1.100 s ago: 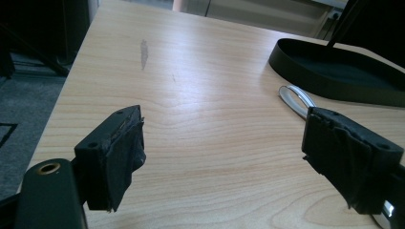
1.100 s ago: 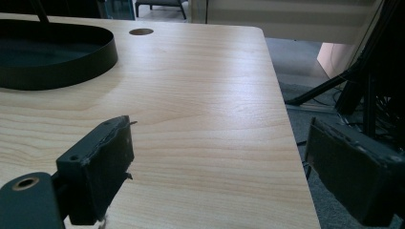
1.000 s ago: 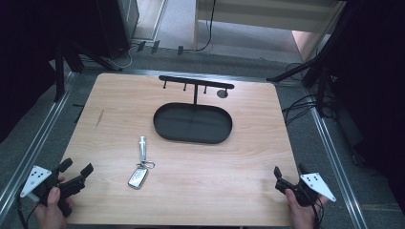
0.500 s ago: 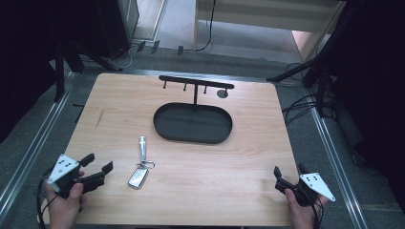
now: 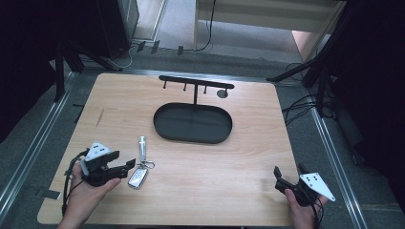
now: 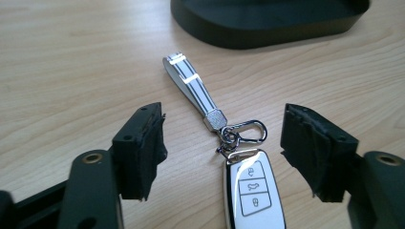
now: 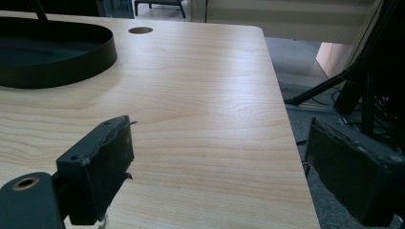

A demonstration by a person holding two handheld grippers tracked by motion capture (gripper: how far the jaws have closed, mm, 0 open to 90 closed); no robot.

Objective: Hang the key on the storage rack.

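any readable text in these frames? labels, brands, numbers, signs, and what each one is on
No words, brands or numbers can be read.
Key fob: three button icons, pictograms only and too small to make out; no lettering shows.
Striped strap: plain stripes, no print.
Black oval tray and hook rack: no markings show.
Left gripper and right gripper: no labels show on the fingers.

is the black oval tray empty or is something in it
Empty. The high view shows the black oval tray with a bare dark floor; the car key fob lies outside it on the table.
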